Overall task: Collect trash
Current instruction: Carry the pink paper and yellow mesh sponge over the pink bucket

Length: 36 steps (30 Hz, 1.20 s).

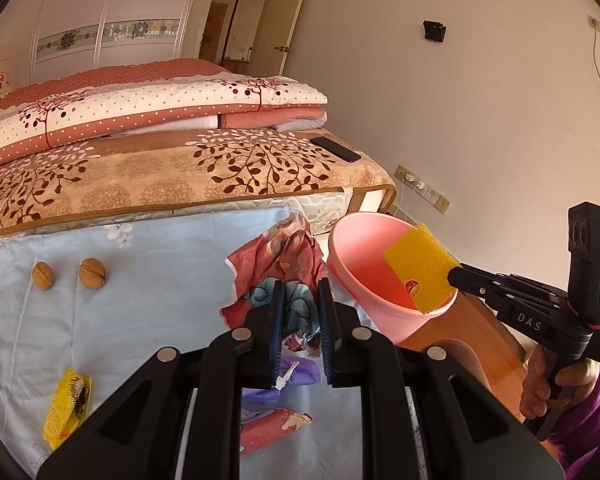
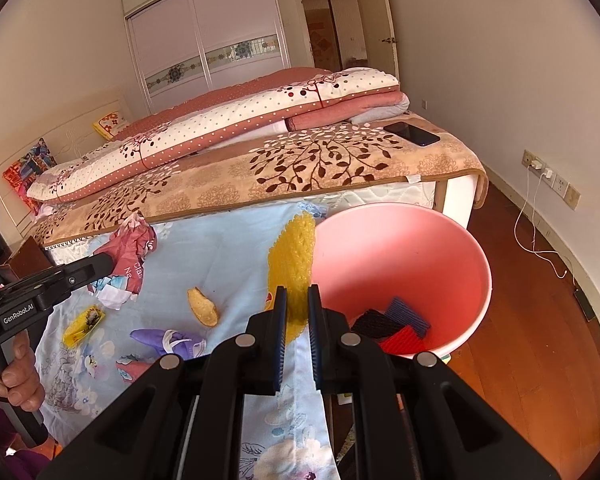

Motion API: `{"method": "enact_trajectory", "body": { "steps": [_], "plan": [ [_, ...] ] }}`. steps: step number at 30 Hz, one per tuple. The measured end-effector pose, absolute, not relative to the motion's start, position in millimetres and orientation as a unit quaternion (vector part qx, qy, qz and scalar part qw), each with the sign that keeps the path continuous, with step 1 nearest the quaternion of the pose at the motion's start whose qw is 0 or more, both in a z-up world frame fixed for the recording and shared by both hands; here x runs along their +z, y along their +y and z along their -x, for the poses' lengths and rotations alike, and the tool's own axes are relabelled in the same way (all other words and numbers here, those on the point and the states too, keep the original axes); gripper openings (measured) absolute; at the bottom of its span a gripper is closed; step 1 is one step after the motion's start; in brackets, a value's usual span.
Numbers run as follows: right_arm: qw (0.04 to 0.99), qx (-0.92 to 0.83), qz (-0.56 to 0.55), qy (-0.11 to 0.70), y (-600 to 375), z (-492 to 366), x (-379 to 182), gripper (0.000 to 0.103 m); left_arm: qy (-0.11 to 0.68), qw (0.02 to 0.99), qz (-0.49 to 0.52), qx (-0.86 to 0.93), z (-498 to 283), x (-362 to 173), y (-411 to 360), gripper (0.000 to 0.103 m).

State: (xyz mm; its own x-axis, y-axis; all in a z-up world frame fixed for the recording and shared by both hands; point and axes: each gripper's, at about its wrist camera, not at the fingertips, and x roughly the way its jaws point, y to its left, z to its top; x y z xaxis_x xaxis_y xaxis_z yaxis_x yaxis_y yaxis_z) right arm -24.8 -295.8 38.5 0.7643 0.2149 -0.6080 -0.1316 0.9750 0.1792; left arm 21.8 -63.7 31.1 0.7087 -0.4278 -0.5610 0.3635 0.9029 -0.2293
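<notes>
With three pads already in the pink bin (image 2: pixel 404 240) off the desk's (image 2: pixel 228 248) right edge, the right gripper's (image 2: pixel 297 300) fingers pinch a yellow sponge (image 1: pixel 420 266) over its rim, the left gripper's (image 1: pixel 300 300) clasp a crumpled wrapper (image 1: pixel 278 256), and walnuts (image 1: pixel 68 274), packet (image 1: pixel 66 408) and scraps remain.

Left gripper (image 1: pixel 300 312) fingers clamped; right gripper (image 2: pixel 298 320) fingers pinched.
</notes>
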Motion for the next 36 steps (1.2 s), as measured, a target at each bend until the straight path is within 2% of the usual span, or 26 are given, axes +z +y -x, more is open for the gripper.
{"method": "enact_trajectory", "body": {
  "steps": [36],
  "plan": [
    [0.940, 0.011, -0.088, 0.328, -366.6, -16.9, 21.1, 0.010, 0.312, 0.907, 0.006, -0.284, -75.8, 33.2, -187.1, 0.016]
  ]
}}
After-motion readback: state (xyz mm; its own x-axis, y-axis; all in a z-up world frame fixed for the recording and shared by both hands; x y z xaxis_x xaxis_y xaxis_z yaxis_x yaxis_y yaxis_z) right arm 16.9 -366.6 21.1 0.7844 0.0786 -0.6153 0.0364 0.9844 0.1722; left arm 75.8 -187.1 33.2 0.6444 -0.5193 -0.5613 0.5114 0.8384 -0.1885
